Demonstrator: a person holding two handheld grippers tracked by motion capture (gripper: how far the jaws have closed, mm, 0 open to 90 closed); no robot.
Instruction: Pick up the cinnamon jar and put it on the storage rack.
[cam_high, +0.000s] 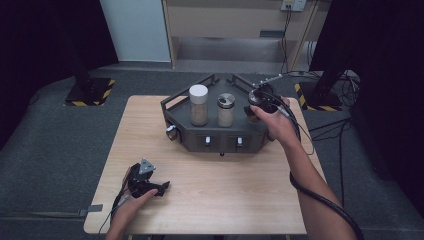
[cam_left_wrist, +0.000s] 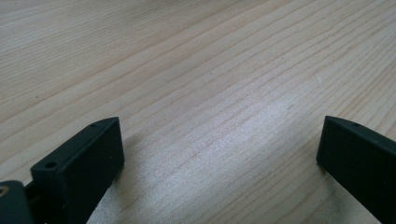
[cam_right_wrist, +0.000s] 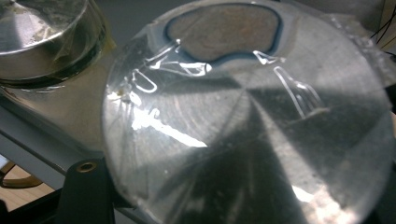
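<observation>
Well, no legible writing anywhere, left gripper (cam_high: 162, 188) splayed wide over bare table (cam_left_wrist: 210, 70), right gripper (cam_high: 253, 111) buried behind a metal lid (cam_right_wrist: 247, 126), its grip unreadable.

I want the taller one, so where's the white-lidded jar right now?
In the high view, the white-lidded glass jar stands on the dark grey tray, left of the metal-lidded jar.

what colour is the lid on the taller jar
White; the taller jar's lid shows best in the high view.
</observation>
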